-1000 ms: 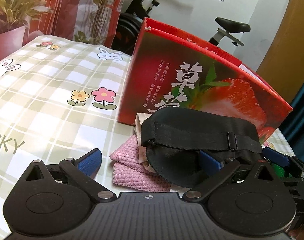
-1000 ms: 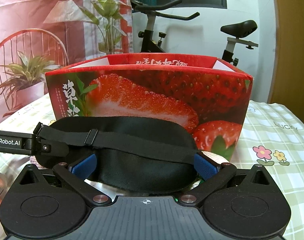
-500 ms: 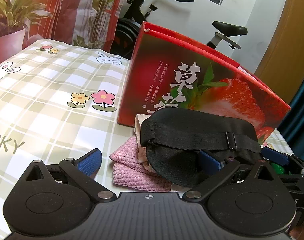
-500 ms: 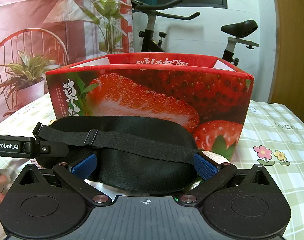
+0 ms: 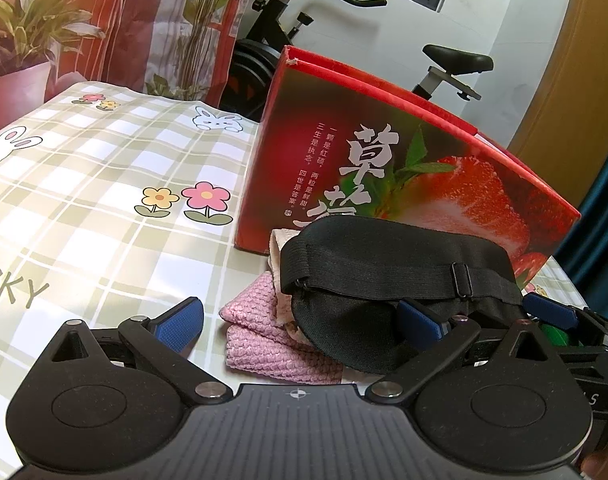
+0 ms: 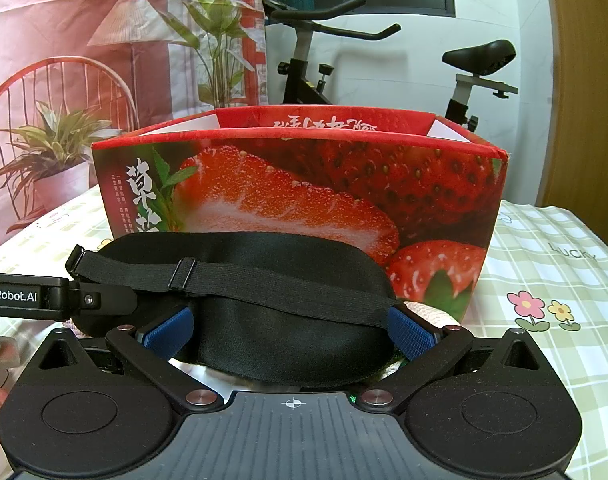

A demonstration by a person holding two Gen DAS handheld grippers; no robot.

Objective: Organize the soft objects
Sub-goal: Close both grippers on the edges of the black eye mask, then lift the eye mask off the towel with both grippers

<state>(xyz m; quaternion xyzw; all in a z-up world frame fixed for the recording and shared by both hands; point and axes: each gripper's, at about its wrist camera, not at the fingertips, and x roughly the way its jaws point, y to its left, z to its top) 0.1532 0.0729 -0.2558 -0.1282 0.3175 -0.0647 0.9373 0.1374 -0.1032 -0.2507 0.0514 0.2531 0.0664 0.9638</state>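
— On the checked tablecloth (image 5: 104,184), item one?
— Black eye mask (image 6: 288,312), atop pink knitted cloth (image 5: 272,344), just before the strawberry box (image 6: 304,184).
— Grippers?
— Right gripper (image 6: 290,330): jaws spread, flanking the mask. Left gripper (image 5: 300,322): jaws spread, one pad at the mask's end.

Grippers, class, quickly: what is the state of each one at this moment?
Left gripper: open, holding nothing; its fingers straddle the pink knitted cloth.
Right gripper: open, a finger at each side of the black eye mask, not clamped.
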